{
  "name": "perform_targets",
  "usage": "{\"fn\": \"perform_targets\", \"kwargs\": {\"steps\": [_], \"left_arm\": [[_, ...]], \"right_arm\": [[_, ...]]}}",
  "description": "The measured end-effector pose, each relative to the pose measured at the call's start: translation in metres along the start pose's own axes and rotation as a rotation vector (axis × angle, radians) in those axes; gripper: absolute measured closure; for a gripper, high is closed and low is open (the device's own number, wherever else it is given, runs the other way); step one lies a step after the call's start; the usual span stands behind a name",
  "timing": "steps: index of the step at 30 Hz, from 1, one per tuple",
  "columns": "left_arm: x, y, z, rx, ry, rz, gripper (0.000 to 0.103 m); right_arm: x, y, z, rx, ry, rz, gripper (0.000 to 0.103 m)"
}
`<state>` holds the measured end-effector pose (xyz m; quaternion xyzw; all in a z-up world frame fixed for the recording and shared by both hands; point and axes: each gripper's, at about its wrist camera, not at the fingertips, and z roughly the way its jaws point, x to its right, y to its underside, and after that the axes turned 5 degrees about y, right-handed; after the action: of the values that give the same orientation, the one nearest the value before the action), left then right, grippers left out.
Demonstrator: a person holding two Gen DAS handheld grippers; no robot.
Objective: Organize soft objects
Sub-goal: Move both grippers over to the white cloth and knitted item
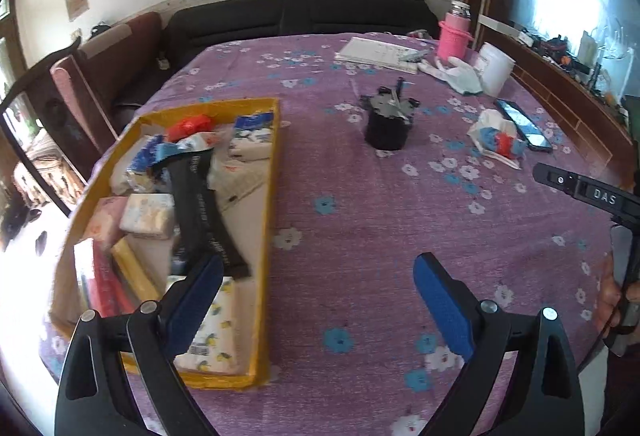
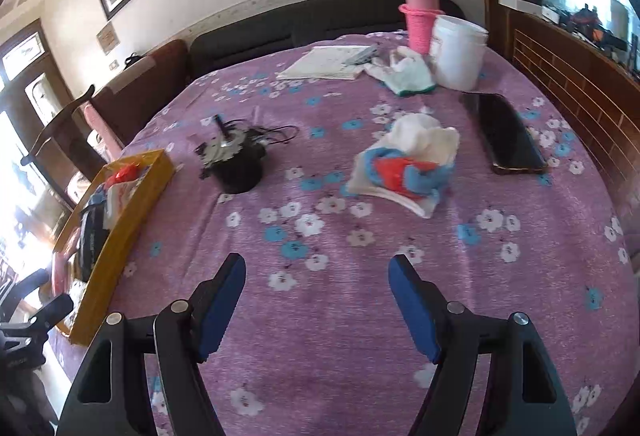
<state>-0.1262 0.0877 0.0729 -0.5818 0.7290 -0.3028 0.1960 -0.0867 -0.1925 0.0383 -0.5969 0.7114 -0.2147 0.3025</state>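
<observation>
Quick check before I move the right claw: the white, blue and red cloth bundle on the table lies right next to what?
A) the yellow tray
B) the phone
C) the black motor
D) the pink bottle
B: the bundle lies just left of the phone, apart from the tray, the bottle and the motor.

The left gripper (image 1: 318, 268) has two black plastic arms with triangular cut-outs, silver round screw heads at the joints, and blue textured pads (image 1: 442, 310) on its fingers. The right gripper (image 2: 316, 270) is built alike: black frame, silver screws, blue ridged pads (image 2: 414, 310). Seen from the left wrist, the right gripper's black body carries white lettering "DAS", and bare skin of the right hand (image 1: 612, 300) shows beside it.
</observation>
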Motion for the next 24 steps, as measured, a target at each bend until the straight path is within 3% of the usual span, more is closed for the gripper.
{"fn": "perform_targets", "kwargs": {"steps": [2, 10, 17, 21, 24], "left_arm": [[0.018, -0.003, 0.016, -0.026, 0.078, 0.018, 0.007], [0.047, -0.006, 0.086, -0.144, 0.181, 0.017, 0.007], [0.047, 0.002, 0.103, -0.139, 0.194, 0.003, 0.005], [0.049, 0.002, 0.104, -0.142, 0.194, 0.010, 0.000], [0.051, 0.003, 0.105, -0.150, 0.187, 0.024, 0.000]], "right_arm": [[0.030, -0.002, -0.005, 0.007, 0.037, 0.072, 0.025], [0.088, -0.015, -0.013, 0.009, 0.088, 0.215, 0.025], [0.075, -0.047, 0.027, 0.003, 0.080, 0.177, 0.025], [0.065, -0.072, 0.058, -0.009, 0.012, 0.161, 0.028], [0.058, -0.087, 0.088, -0.069, -0.042, 0.157, 0.028]]}}
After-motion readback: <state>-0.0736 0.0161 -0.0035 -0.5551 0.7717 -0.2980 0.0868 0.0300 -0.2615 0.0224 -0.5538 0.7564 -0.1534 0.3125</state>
